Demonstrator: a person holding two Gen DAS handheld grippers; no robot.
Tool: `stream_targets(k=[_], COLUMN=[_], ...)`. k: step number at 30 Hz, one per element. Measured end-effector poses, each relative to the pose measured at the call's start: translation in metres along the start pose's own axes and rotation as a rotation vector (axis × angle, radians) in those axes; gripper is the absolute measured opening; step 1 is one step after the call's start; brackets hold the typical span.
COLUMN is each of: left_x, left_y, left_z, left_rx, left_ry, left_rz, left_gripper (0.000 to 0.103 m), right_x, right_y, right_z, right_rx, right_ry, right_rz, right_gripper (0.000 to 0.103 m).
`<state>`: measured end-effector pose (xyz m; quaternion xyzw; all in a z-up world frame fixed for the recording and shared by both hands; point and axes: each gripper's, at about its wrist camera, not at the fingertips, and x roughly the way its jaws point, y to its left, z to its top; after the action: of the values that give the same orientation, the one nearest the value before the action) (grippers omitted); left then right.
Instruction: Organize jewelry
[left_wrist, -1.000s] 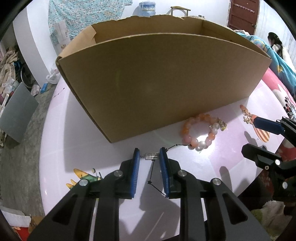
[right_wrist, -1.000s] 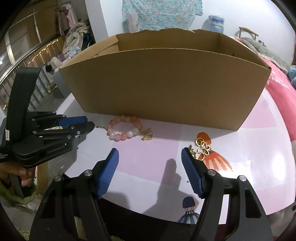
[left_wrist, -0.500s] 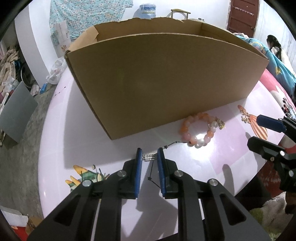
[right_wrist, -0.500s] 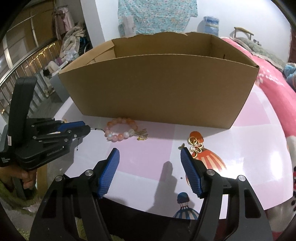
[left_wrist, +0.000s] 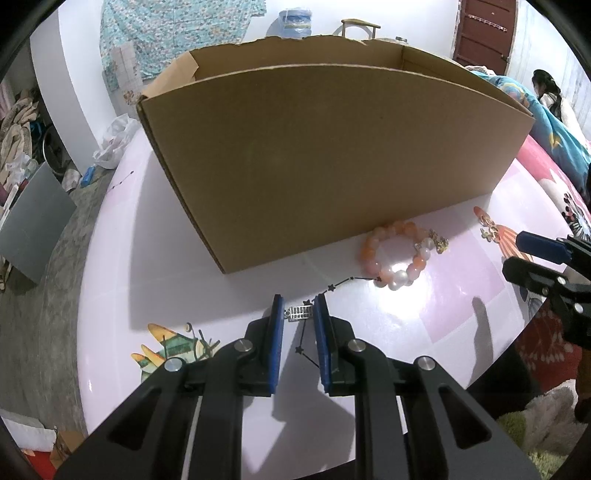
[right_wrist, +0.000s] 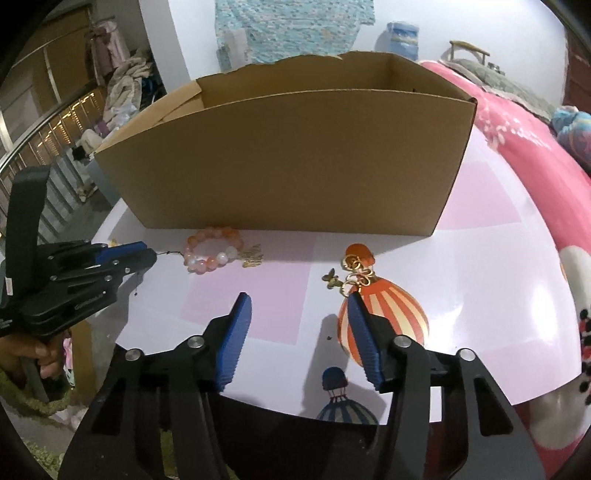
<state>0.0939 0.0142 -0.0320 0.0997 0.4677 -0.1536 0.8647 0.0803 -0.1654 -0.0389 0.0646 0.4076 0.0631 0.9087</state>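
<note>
Left gripper narrow, right gripper half-closed.

I see a matt cardboard box, a glossy table, polished beads, gold metal charms and ribbed blue pads.

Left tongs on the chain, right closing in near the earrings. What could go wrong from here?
1. The thin chain runs from the left tongs to the bead bracelet; lifting may drag the bracelet if they are tangled.
2. The left grip is only on the small silver charm, so it could slip.
3. The right tongs, jaws just closing with nothing between them, sit short of the gold earrings and may miss.
</note>
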Motion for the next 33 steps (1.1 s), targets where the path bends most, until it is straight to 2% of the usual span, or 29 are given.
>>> stream_targets(k=[14, 22, 28, 33], left_x=[0.000, 0.000, -0.001, -0.001], left_y=[0.000, -0.001, -0.003, -0.003], left_z=[-0.001, -0.001, -0.001, -0.001], left_rx=[0.003, 0.004, 0.011, 0.010], left_ry=[-0.001, -0.002, -0.002, -0.002], left_rz=[0.001, 0.001, 0.006, 0.005], left_gripper=[0.016, 0.016, 0.016, 0.016], right_x=[0.006, 0.010, 0.017, 0.030], right_y=[-0.012, -0.012, 0.006, 0.017], right_z=[0.004, 0.003, 0.006, 0.011], right_rx=[0.007, 0.011, -0.069, -0.140], right_ry=[0.000, 0.022, 0.016, 0.012], right_rz=[-0.007, 0.054, 0.102, 0.092], right_gripper=[0.031, 0.030, 0.030, 0.030])
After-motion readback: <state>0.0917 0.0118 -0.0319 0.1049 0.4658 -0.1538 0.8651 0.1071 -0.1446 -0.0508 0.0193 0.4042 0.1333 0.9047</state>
